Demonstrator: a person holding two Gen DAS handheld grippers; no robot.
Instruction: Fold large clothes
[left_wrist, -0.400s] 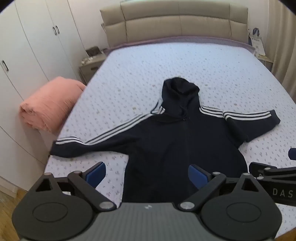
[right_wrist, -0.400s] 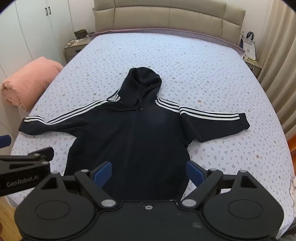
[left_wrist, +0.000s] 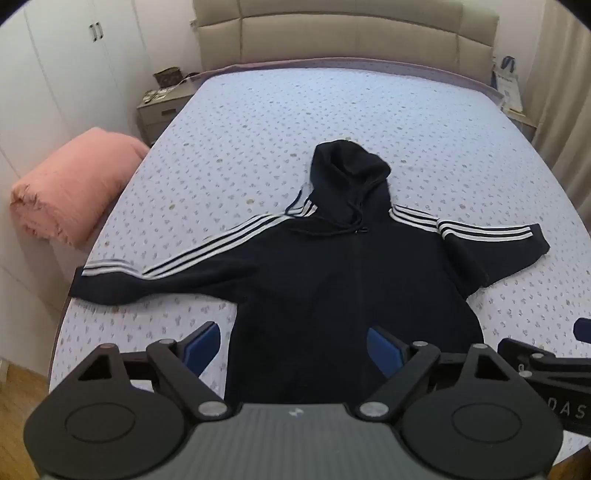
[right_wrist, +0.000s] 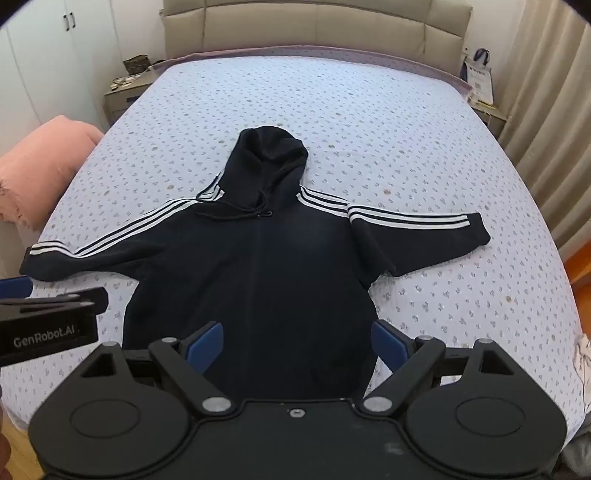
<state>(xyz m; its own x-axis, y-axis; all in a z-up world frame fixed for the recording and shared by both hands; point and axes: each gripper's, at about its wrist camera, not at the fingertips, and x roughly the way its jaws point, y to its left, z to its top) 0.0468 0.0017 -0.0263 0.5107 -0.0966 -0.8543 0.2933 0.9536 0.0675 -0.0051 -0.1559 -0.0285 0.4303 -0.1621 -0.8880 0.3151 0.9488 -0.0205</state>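
Observation:
A dark navy hoodie (left_wrist: 332, 288) (right_wrist: 258, 280) with white sleeve stripes lies flat and face up on the bed, hood toward the headboard and both sleeves spread out sideways. My left gripper (left_wrist: 293, 347) hovers open over the hoodie's lower left hem with nothing between its blue pads. My right gripper (right_wrist: 297, 345) hovers open over the lower right hem, also empty. Each gripper shows at the edge of the other's view: the right gripper (left_wrist: 535, 362) and the left gripper (right_wrist: 48, 325). The hoodie's bottom hem is hidden behind the gripper bodies.
The bed (left_wrist: 332, 103) (right_wrist: 369, 110) has a pale spotted sheet and a beige headboard. A rolled pink blanket (left_wrist: 74, 184) (right_wrist: 40, 170) sits at its left edge. A nightstand (left_wrist: 162, 110) and wardrobes stand left; a bag (right_wrist: 480, 74) and curtain (right_wrist: 546, 129) stand right.
Both views have shifted only slightly over the hoodie. The hoodie lies as before and both grippers remain open.

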